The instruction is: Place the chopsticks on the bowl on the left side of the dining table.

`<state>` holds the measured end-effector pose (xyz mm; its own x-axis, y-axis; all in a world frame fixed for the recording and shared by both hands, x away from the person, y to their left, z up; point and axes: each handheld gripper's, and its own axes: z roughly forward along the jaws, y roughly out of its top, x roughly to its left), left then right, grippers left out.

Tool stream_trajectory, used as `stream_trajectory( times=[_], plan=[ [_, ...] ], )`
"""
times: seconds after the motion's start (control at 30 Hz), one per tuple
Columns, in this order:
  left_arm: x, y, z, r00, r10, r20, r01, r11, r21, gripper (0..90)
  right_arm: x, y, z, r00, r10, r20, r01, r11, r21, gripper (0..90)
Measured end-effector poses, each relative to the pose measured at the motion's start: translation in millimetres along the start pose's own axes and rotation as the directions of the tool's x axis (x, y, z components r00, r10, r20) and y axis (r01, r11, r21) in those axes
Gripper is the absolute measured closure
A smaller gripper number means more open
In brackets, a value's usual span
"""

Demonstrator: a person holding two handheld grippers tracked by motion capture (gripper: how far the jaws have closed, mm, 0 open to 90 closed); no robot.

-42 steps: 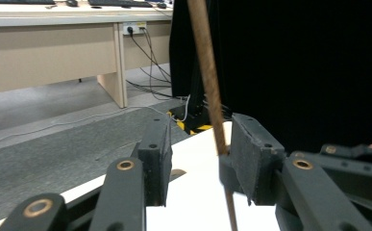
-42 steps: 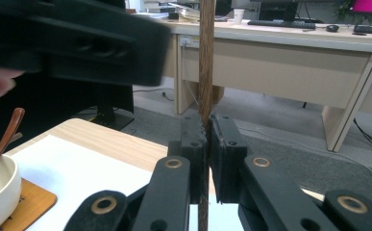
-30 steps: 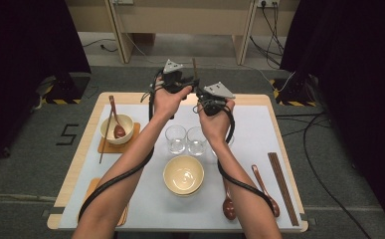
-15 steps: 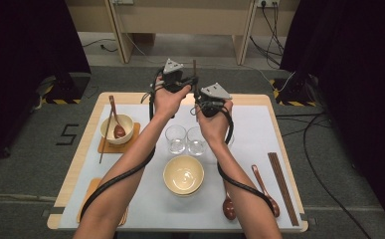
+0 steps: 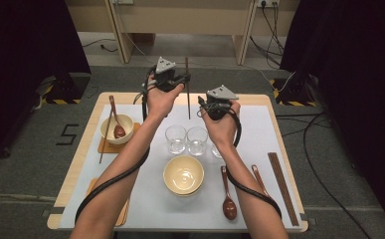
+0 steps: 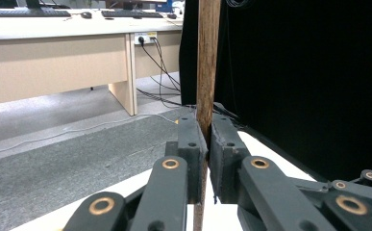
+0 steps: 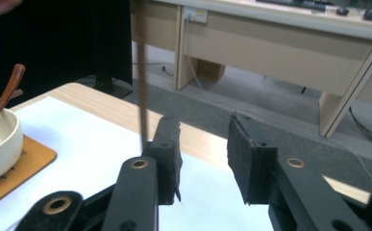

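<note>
Firmly, the left gripper (image 5: 180, 79) is clamped on a thin dark-brown wooden chopstick (image 5: 187, 89), pads pressed flat on either side. It stands upright above the far part of the white-covered surface (image 5: 259, 134), its long axis vertical, one end pointing up. Just beside it, the right gripper's (image 5: 206, 103) jaws have just been opening, nothing between them.

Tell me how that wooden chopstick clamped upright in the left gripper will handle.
The chopstick looks like stiff wood: it stands straight above the left gripper with no bend. Being thin, it is probably light. Held at one narrow spot between flat pads, it may pivot or slip if bumped. The right gripper stands open beside it, its jaws having just been opening, so nothing else steadies it.
</note>
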<state>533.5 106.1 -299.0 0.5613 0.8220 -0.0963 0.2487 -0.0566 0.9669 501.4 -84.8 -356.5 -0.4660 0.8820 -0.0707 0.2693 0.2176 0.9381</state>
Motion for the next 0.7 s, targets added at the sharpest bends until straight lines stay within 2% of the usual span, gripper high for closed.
stream_trajectory(
  times=[0.17, 0.37, 0.7],
  plan=[
    [8.1, 2.9, -11.2, 0.9998, -0.004, -0.019, 0.004, 0.9999, -0.013, 83.4, -11.5, -7.3, -3.8, 0.9998, 0.015, 0.011, -0.016, 0.999, 0.041, 64.1],
    [14.4, 6.0, -22.9, 0.9995, 0.003, -0.033, -0.004, 0.9999, -0.016, 83.4, -20.7, -15.5, -9.8, 0.9993, 0.024, 0.027, -0.026, 0.998, 0.061, 63.7],
    [31.1, 3.4, -42.3, 0.9975, -0.012, -0.070, 0.012, 0.9999, -0.010, 83.4, -36.5, -21.9, -22.5, 0.9982, 0.043, 0.041, -0.047, 0.995, 0.091, 63.2]
  ],
)
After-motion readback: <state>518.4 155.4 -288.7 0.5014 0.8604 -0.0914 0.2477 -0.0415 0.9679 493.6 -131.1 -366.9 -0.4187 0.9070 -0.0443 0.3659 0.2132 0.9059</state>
